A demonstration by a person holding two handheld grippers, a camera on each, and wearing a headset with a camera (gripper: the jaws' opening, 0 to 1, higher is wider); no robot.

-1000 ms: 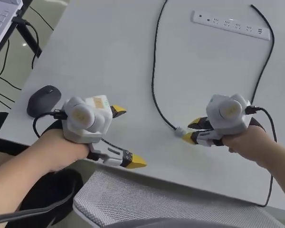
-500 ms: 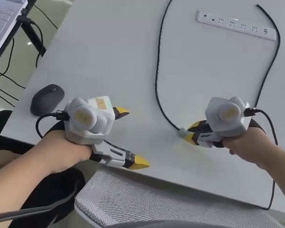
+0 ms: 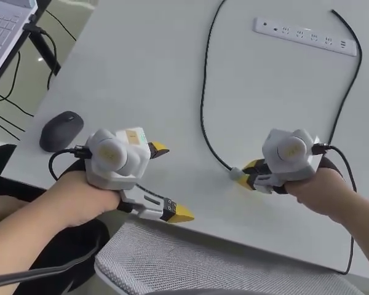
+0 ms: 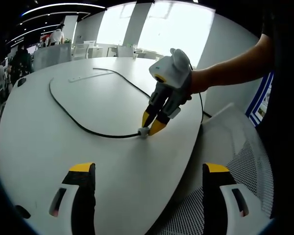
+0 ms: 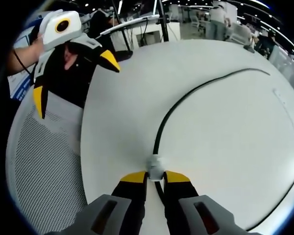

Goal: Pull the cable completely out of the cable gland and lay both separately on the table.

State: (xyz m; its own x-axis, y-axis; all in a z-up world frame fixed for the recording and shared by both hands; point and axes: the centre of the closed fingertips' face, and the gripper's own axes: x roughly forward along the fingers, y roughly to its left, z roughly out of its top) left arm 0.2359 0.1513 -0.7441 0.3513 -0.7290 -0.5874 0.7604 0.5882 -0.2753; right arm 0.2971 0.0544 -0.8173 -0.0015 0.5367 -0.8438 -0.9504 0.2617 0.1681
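Tabletop (image 3: 141, 74) first: white and wide, it bears all the work, with a grey mesh chair (image 3: 190, 264) tucked at its near edge. Across it the black cable (image 3: 202, 104) runs from the far side in a long curve toward the near right. There it ends in the small pale cable gland (image 3: 234, 173), which lies on the surface. A white power strip (image 3: 304, 35) lies far right, well apart from the gland, and a dark mouse (image 3: 61, 129) rests near the left edge.

The left gripper (image 3: 171, 181) hovers at the near edge, well left of the gland, its jaws spread wide and holding nothing. The right gripper (image 3: 247, 173) is at the gland, its yellow tips drawn close with a narrow gap. In the right gripper view a short run of cable passes between them, just behind the gland.

By my reading the task is at its start: the cable is threaded through the gland and nothing is laid apart. A hold on each part, the pull, and setting both down separately are all left.

Whether the right jaws pinch the cable or merely straddle it, I cannot tell. The gripper hides the cable's short near end, the gland is too small to show detail, and the cable's far end is cut off.
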